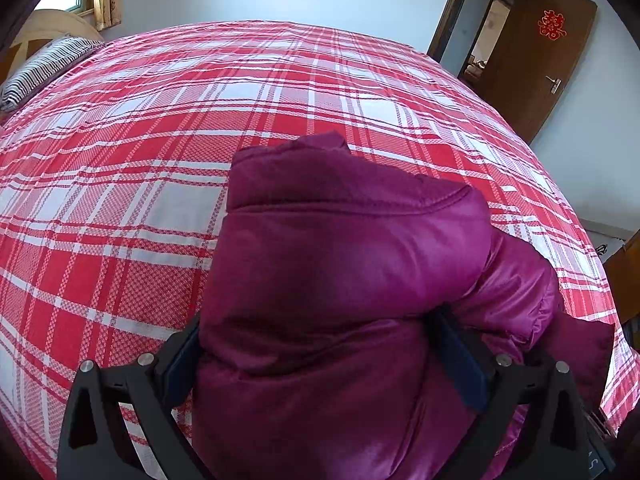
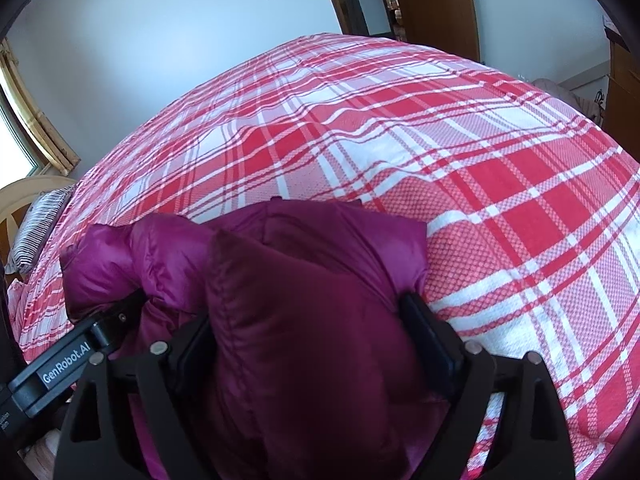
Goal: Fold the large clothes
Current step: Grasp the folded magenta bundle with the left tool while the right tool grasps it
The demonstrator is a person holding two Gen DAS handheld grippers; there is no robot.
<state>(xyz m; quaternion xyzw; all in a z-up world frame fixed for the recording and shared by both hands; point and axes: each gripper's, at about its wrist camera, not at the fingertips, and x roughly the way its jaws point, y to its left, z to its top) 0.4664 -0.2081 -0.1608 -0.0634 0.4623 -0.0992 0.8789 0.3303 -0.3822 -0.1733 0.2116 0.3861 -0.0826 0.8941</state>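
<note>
A magenta padded jacket is bunched at the near edge of the bed with the red and white plaid cover. My left gripper is shut on a thick fold of the jacket; the fabric fills the gap between its fingers. In the right wrist view the jacket bulges between the fingers of my right gripper, which is shut on another thick fold. The left gripper's body shows at the left of that view, touching the jacket. The rest of the jacket is hidden under the folds.
A striped pillow lies at the head of the bed by a wooden headboard. A brown door stands open at the far right. The plaid cover stretches far beyond the jacket.
</note>
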